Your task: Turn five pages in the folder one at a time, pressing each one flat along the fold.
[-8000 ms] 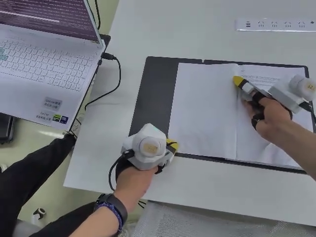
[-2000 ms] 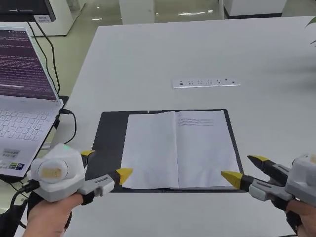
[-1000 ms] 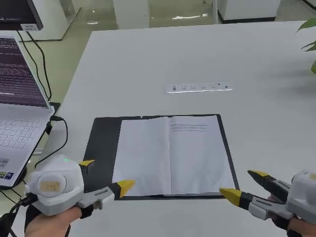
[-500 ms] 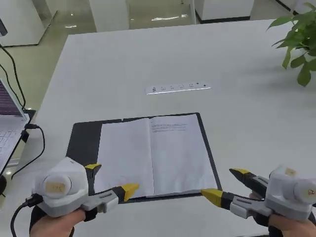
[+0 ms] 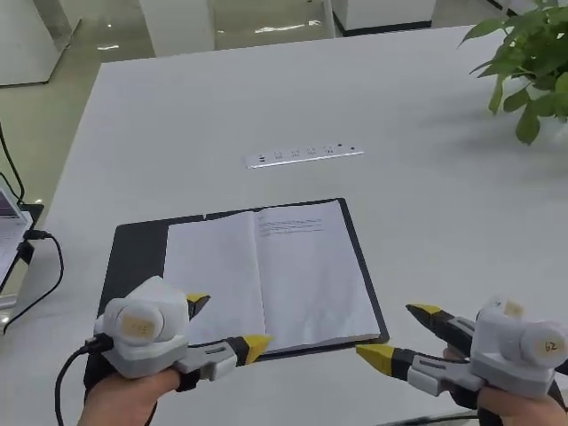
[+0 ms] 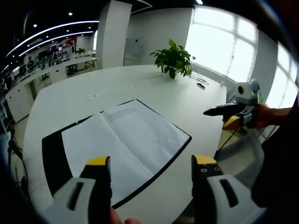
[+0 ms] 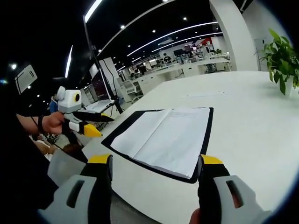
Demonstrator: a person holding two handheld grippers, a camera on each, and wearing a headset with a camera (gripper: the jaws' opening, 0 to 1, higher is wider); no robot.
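L claw (image 5: 226,324) jaws spread, nothing held, over the near-L corner of the folder (image 5: 133,257); R claw (image 5: 399,333) likewise spread and empty, just off the near-R corner, above the table (image 5: 399,151). Folder lies open and flat mid-table, printed R page (image 5: 311,266) beside blank L page (image 5: 209,275), fold (image 5: 260,275) running away from the person. Risks, judged: hard tip may pinch 2+ sheets at once, since the pages sit tight with no lifted corner; a dragging jaw could crease or tear paper; pressing off the fold may skid the folder on the smooth top. Room: bare table all round, power strip (image 5: 304,154) well beyond the far edge, plant (image 5: 528,62) far R, cable (image 5: 44,257) off L. Near table edge is close under both claws, so approach from above.
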